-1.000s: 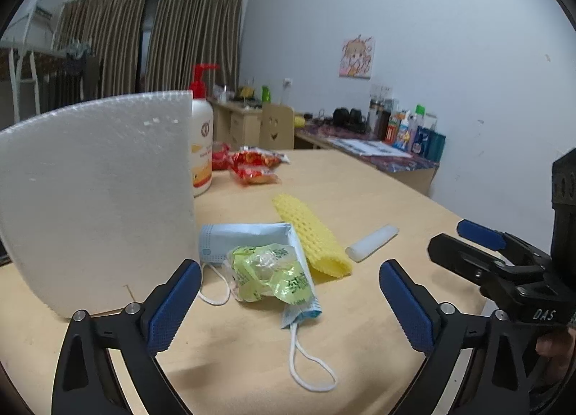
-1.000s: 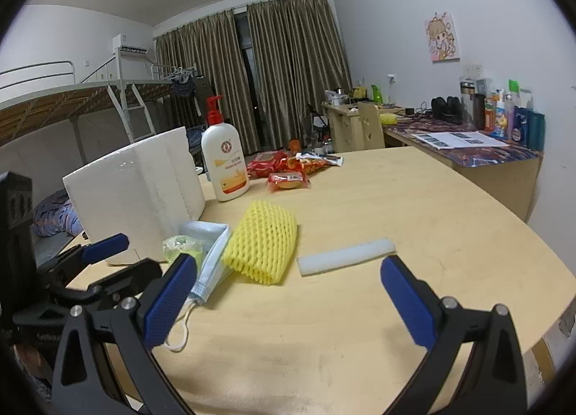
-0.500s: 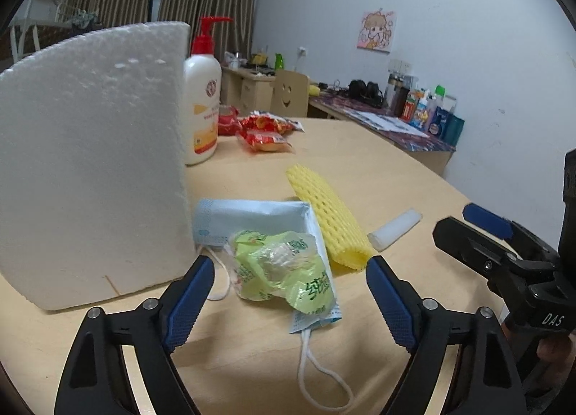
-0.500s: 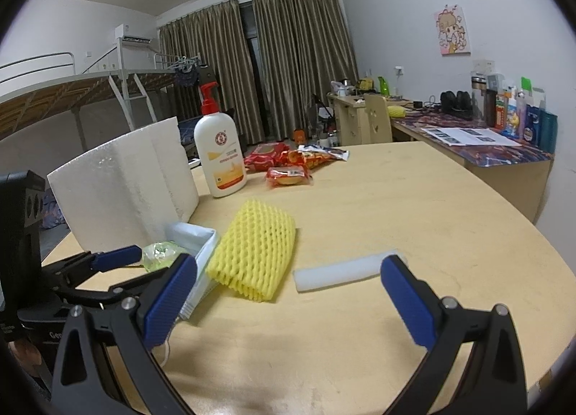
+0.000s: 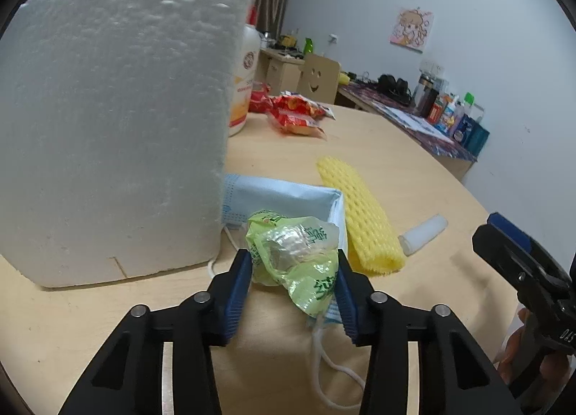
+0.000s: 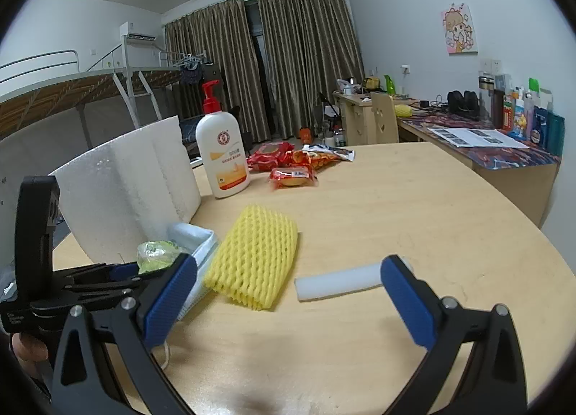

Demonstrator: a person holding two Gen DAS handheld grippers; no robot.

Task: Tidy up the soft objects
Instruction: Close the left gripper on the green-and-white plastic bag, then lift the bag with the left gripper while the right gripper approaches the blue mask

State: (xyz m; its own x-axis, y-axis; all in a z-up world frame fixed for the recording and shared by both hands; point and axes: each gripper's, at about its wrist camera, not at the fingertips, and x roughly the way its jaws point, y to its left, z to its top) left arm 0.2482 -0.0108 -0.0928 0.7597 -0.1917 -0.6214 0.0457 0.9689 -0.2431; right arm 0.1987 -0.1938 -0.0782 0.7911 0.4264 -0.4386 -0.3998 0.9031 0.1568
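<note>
A crumpled green plastic wrapper (image 5: 295,253) lies on a light blue face mask (image 5: 280,195) on the wooden table. My left gripper (image 5: 292,265) is closing on the wrapper, and both blue pads touch its sides. A yellow foam net (image 5: 363,213) lies just right of the mask, with a short white foam tube (image 5: 423,235) beyond it. In the right wrist view my right gripper (image 6: 289,265) stands open above the table with nothing between its pads. The yellow net (image 6: 255,256) and the tube (image 6: 338,281) lie just ahead of it. The left gripper (image 6: 144,271) shows there holding the wrapper (image 6: 156,251).
A big white polystyrene block (image 5: 115,119) stands right beside the mask on the left. Behind it are a pump lotion bottle (image 6: 223,152) and red snack packs (image 6: 293,177). The round table's edge (image 6: 522,235) curves off to the right, with a cluttered desk (image 6: 486,148) beyond.
My left gripper has moved forward and down to the green wrapper, and its jaws have narrowed from wide open to touching the wrapper. My right gripper has stayed open, shifting only slightly.
</note>
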